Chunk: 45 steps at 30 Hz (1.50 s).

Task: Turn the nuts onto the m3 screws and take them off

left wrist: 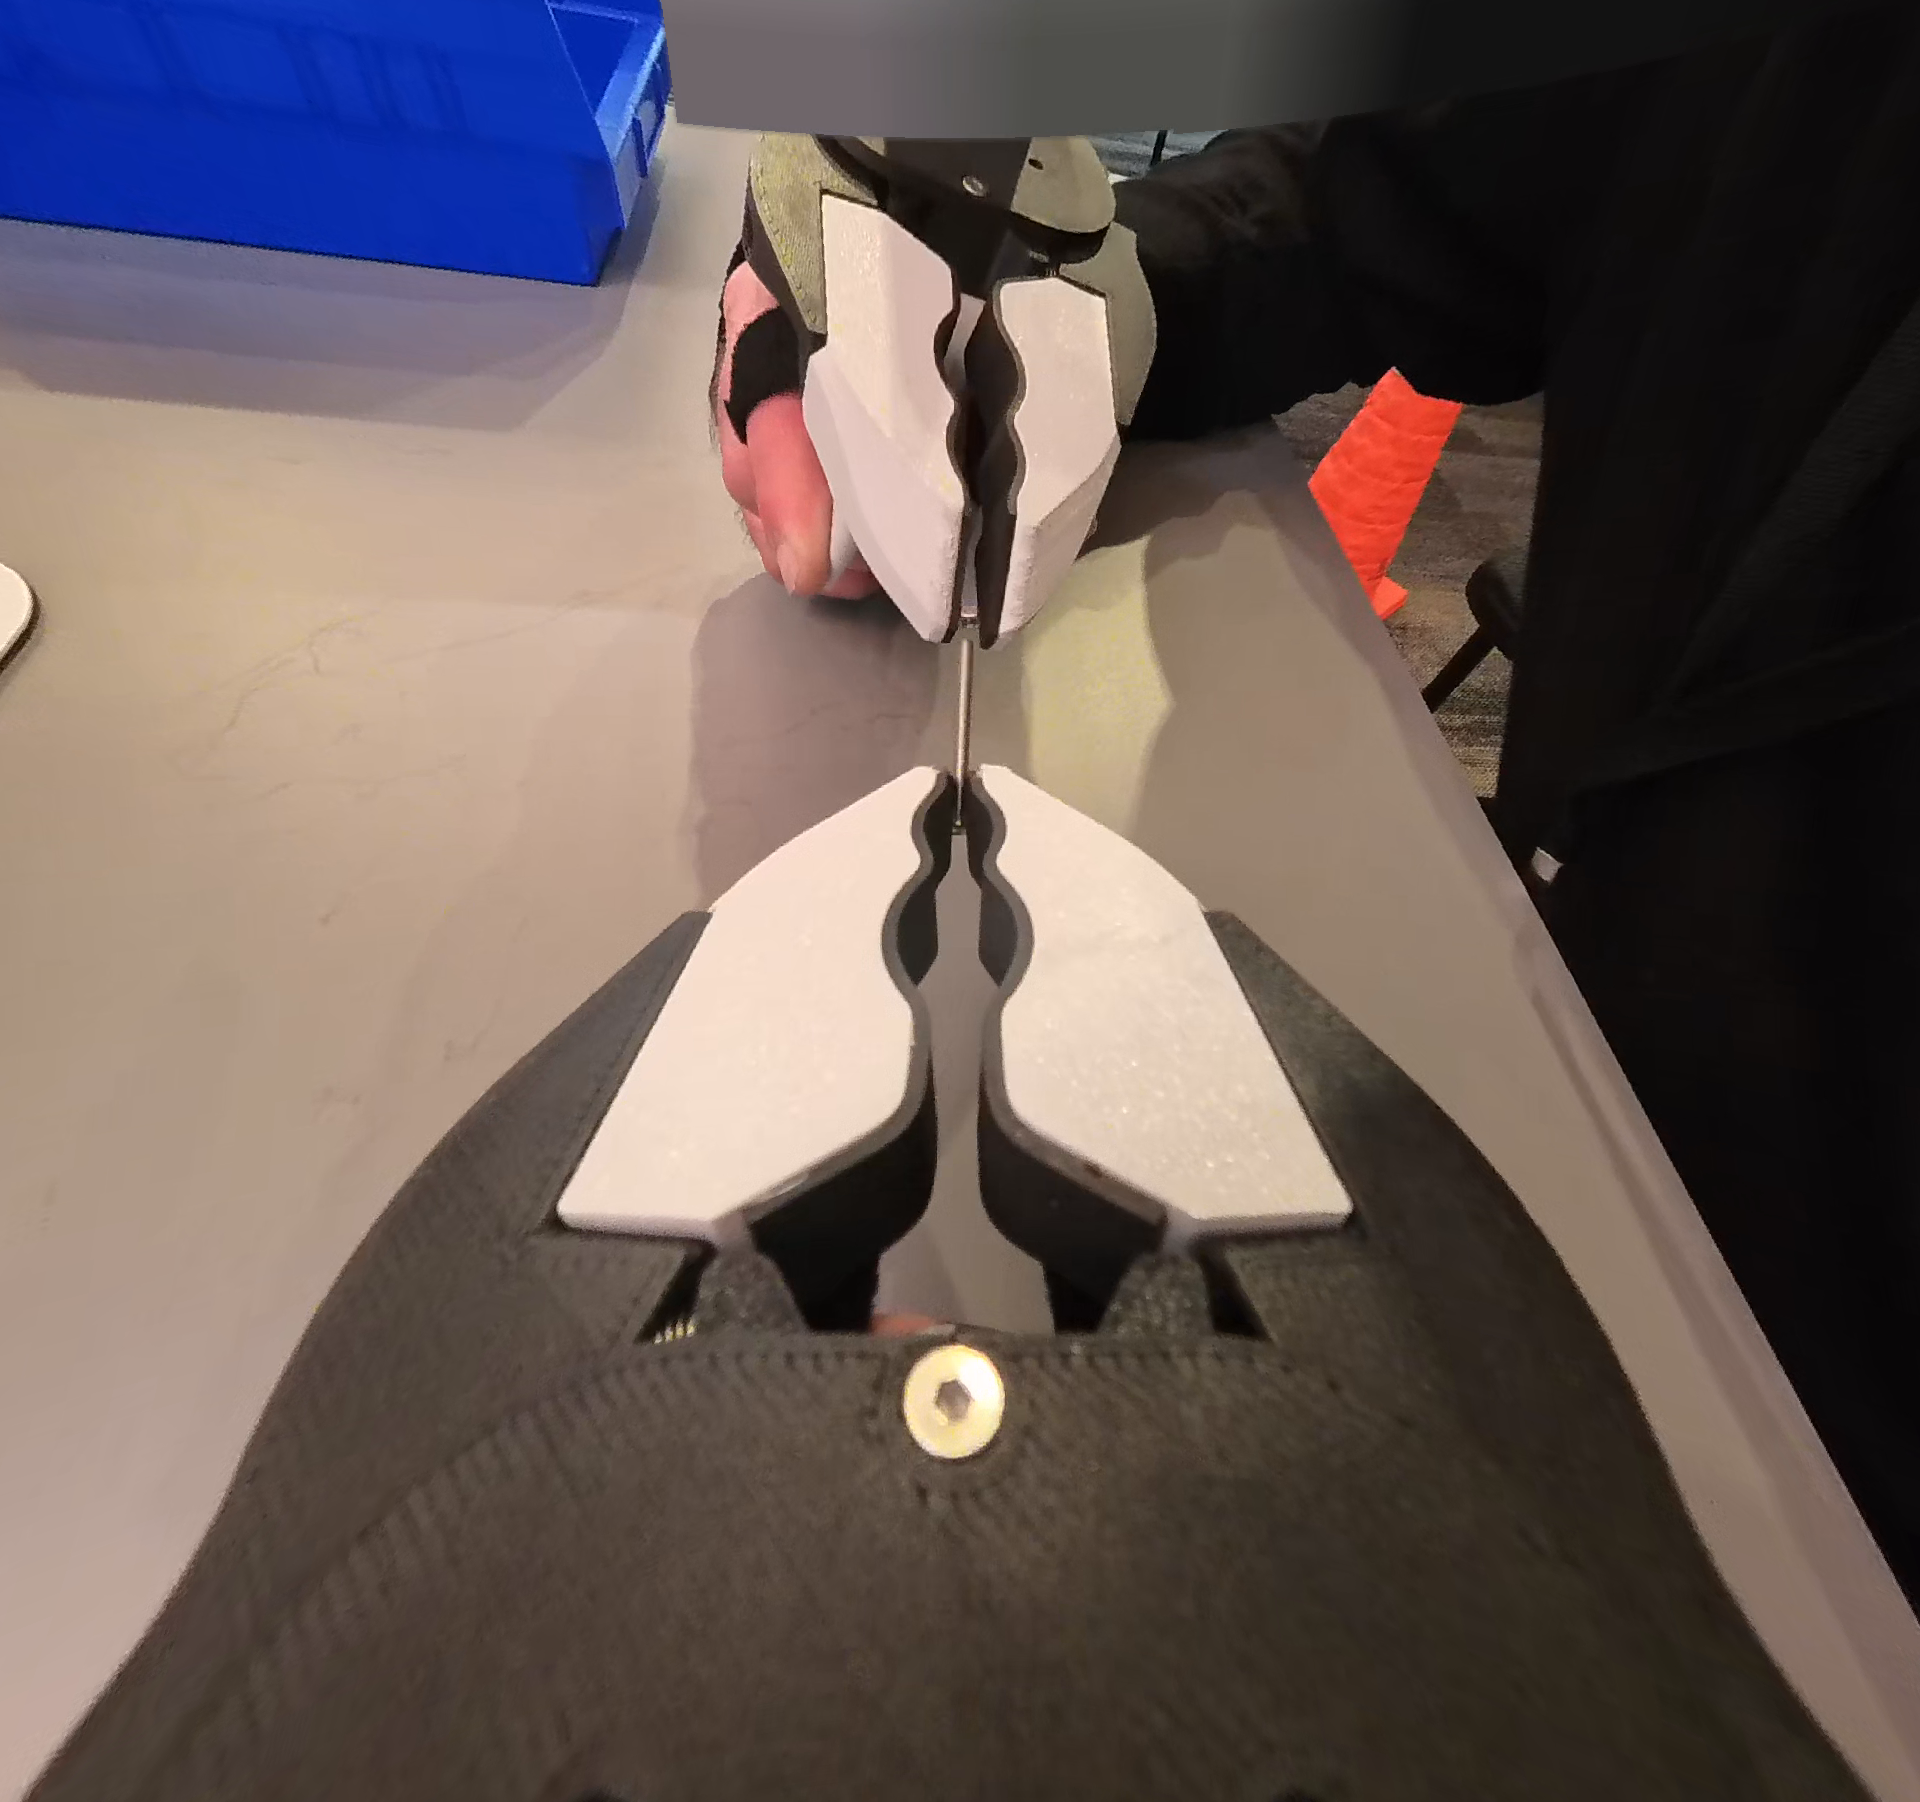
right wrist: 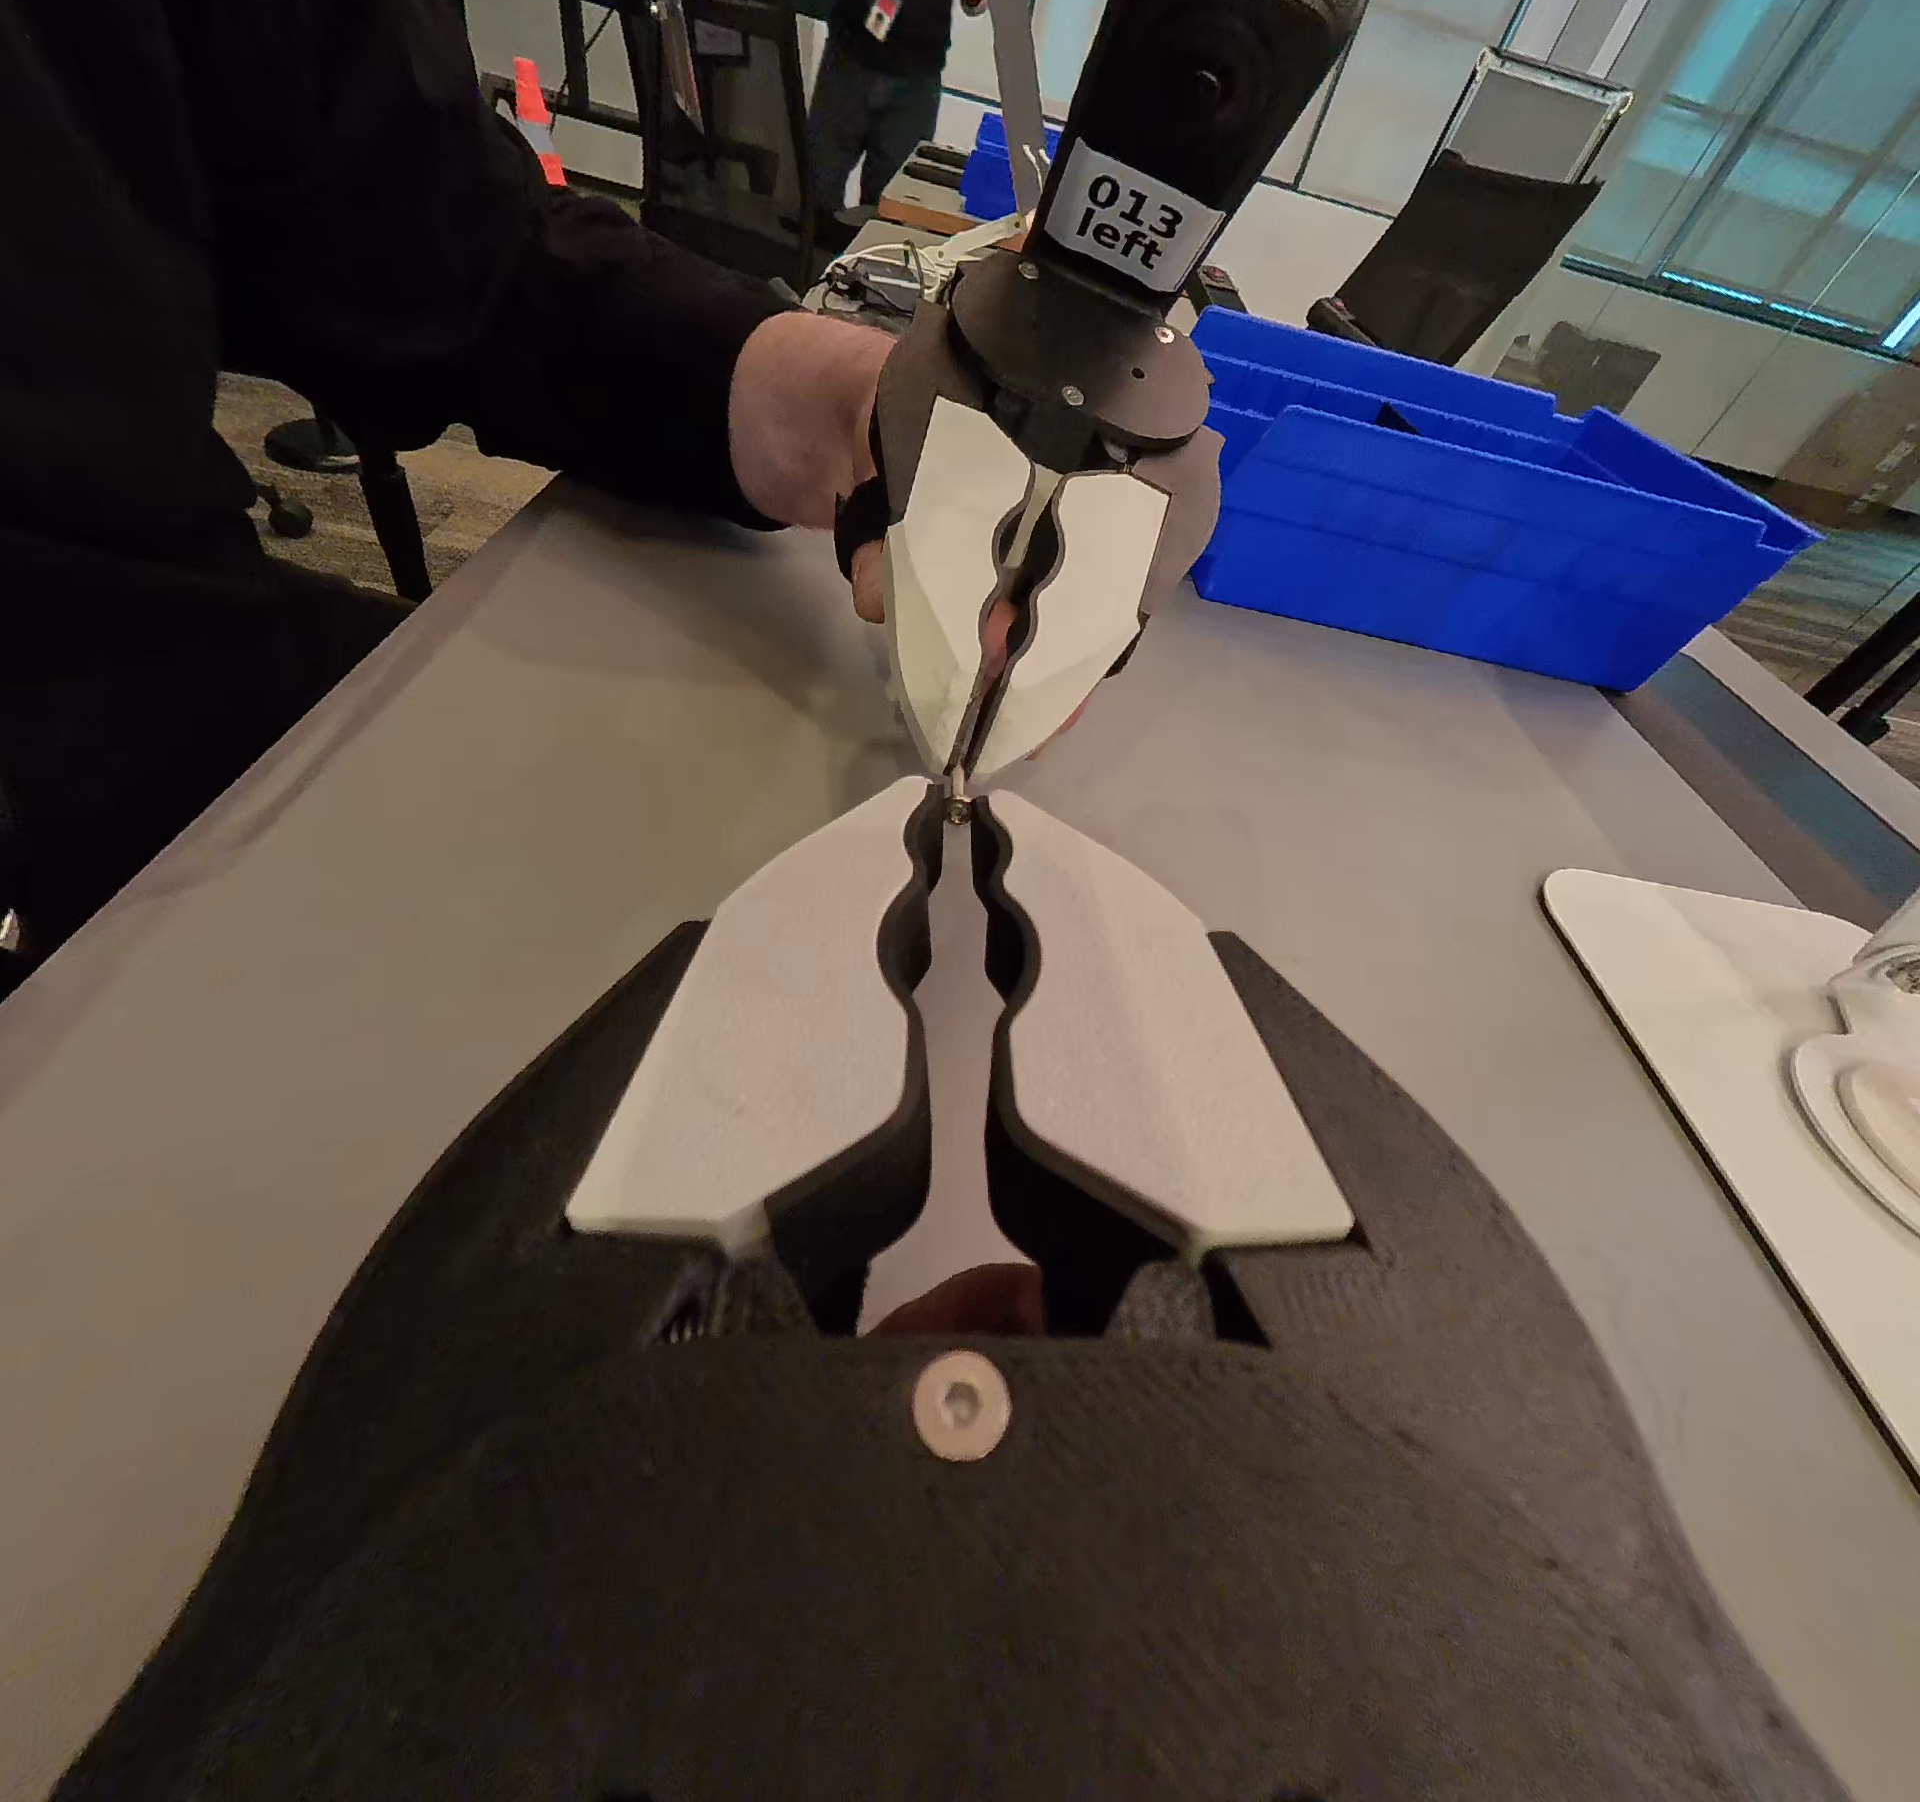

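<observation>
A thin metal M3 screw (left wrist: 965, 713) spans the gap between my two grippers, just above the grey table (left wrist: 364, 713). My left gripper (left wrist: 961, 796) is shut on the near end of its shaft. My right gripper (left wrist: 971, 622) faces it from the far side, held in a hand (left wrist: 779, 485), and is shut on the other end. In the right wrist view, my right gripper (right wrist: 958, 805) pinches a small metal piece, seemingly the nut (right wrist: 958, 810), at its tips. The left gripper (right wrist: 961, 765) meets it tip to tip.
A blue bin (left wrist: 312, 90) stands at the back of the table, and it also shows in the right wrist view (right wrist: 1455, 526). A white tray (right wrist: 1662, 1025) with a clear glass item (right wrist: 1881, 973) lies at the right. The table edge (left wrist: 1455, 765) runs close by. An orange cone (left wrist: 1382, 474) stands on the floor. Left and right tips are no more than a few centimetres apart.
</observation>
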### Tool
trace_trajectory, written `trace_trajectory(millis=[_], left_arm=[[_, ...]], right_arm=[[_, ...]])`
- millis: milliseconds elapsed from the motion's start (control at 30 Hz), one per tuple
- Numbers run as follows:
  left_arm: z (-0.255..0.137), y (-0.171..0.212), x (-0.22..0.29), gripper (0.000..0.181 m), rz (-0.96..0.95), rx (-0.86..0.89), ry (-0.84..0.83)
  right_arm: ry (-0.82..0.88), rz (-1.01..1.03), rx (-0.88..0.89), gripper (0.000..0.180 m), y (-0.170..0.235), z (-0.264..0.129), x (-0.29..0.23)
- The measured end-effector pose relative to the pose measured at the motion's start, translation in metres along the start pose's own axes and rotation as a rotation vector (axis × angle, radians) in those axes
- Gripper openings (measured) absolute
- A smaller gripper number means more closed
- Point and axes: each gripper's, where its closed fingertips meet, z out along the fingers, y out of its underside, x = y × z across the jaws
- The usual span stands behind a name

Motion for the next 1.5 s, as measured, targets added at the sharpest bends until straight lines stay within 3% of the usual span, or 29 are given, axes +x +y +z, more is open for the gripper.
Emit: trace_trajectory(millis=[800, 1500], left_arm=[[0.003, -0.004, 0.001, 0.002, 0.016, 0.031, 0.0], [0.003, -0.014, -0.019, 0.002, 0.295, -0.016, -0.276]], right_arm=[[-0.001, -0.008, -0.002, 0.005, 0.0, 0.0, -0.001], [0.073, 0.067, 0.022, 0.005, 0.001, -0.007, 0.018]])
